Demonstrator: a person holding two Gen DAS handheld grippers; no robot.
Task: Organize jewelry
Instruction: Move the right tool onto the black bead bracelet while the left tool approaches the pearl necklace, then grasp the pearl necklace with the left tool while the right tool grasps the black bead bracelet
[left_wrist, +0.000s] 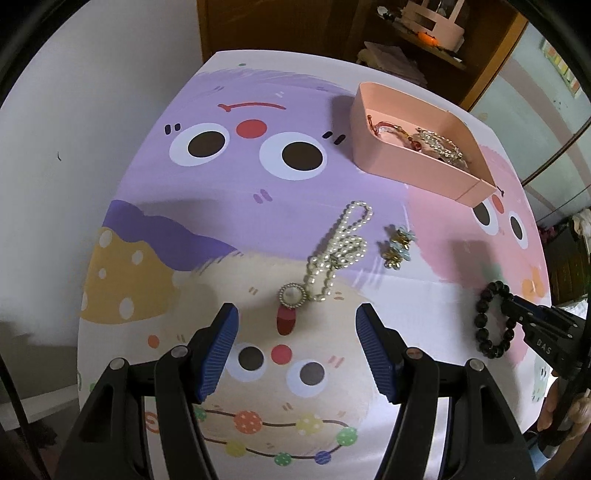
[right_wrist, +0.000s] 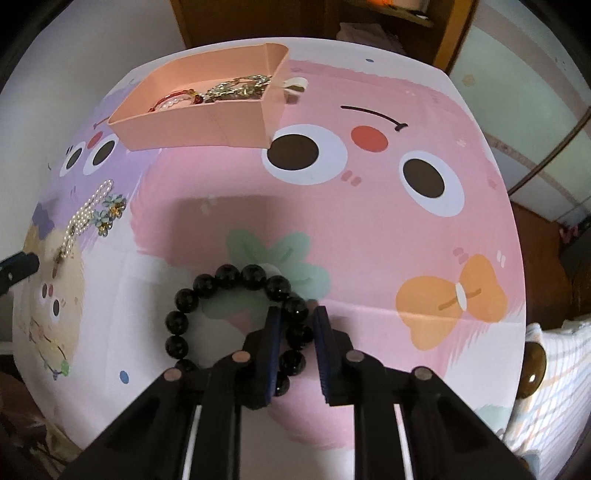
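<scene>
Jaws: my left gripper (left_wrist: 295, 332) spread wide over the pearl necklace (left_wrist: 334, 251); my right gripper (right_wrist: 295, 325) pinching the black bead bracelet (right_wrist: 229, 314). Filed in pink tray (left_wrist: 399, 162): several pieces. Outstanding, I judge: necklace, bracelet, flower earrings (left_wrist: 397, 246) on the mat.

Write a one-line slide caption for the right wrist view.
Right gripper closes around a black bead bracelet on the cartoon tablecloth, with the pink jewelry tray beyond.

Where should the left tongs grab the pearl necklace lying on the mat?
Probably the bunched doubled strands in the middle of the pearl necklace, coming straight down from above. It lies flat on the mat, and the wide-open left tongs already straddle its pendant end.
</scene>
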